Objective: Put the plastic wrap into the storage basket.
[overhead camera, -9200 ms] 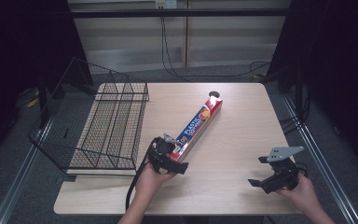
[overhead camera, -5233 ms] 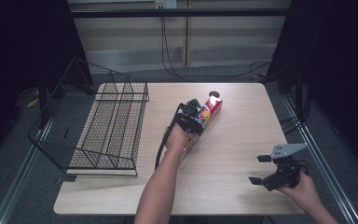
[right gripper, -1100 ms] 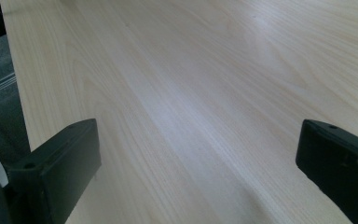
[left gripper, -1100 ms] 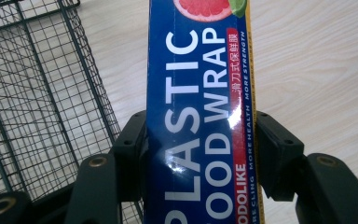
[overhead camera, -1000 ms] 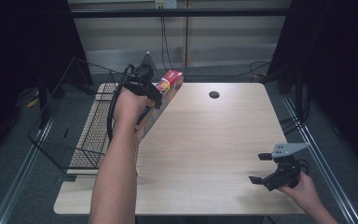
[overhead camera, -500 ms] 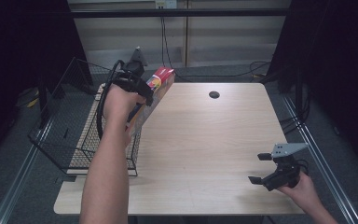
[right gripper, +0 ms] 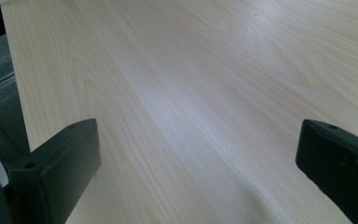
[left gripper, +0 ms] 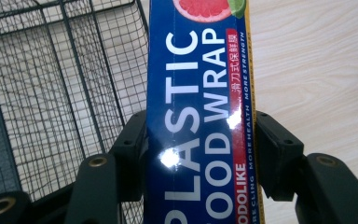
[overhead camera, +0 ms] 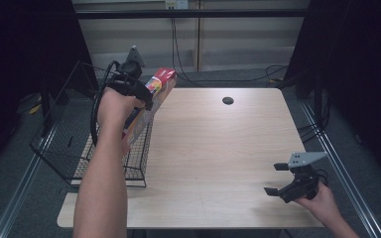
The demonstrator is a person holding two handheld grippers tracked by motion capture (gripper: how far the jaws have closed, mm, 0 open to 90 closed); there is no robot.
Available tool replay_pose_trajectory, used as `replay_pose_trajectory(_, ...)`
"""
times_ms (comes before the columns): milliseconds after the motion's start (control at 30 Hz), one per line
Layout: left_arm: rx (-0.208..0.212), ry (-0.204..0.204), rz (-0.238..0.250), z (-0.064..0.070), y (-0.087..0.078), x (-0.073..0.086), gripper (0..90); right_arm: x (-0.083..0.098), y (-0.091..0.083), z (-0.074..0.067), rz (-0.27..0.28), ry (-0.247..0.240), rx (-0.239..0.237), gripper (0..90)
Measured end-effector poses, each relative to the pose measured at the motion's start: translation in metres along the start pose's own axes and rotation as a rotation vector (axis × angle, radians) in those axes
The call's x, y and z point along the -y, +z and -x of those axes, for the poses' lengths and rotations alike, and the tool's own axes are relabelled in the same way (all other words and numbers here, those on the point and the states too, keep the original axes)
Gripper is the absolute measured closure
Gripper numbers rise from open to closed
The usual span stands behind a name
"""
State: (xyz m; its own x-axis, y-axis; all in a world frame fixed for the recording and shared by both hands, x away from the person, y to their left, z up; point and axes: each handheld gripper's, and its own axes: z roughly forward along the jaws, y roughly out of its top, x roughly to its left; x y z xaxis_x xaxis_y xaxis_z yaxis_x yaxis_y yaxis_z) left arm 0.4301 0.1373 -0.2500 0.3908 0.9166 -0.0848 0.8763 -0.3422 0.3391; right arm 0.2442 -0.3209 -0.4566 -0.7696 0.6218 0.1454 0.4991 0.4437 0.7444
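Note:
A long blue and red box of plastic food wrap (overhead camera: 151,101) hangs tilted in the air over the right wall of the black wire basket (overhead camera: 74,144). My left gripper (overhead camera: 141,96) is shut on it, held high at the basket's far right. In the left gripper view the box (left gripper: 200,116) runs up between both pads (left gripper: 130,149), which press its two sides, with the basket (left gripper: 51,84) below on the left. My right gripper (overhead camera: 274,178) rests low at the table's near right, open, with bare wood between its fingers (right gripper: 60,158).
The light wooden table (overhead camera: 218,148) has a small dark hole (overhead camera: 227,100) near its far edge. The basket stands at the table's left edge, partly overhanging it. Cables hang by the back wall, and dark floor surrounds the table.
My left gripper has carried the box leftward and a little higher, from above the table's left part to over the basket's right wall. The right gripper has stayed put.

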Motion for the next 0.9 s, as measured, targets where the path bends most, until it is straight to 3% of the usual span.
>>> replay_pose_trajectory(533, -0.027, -0.071, 0.025, -0.023, -0.018, 0.013, 45.0, -0.001, 0.000, 0.000, 0.002, -0.002, 0.004, 0.0)
replay_pose_trajectory(900, -0.038, -0.084, 0.023, -0.036, -0.024, 0.019, 45.0, -0.001, 0.002, -0.001, -0.004, -0.001, -0.001, 0.0)
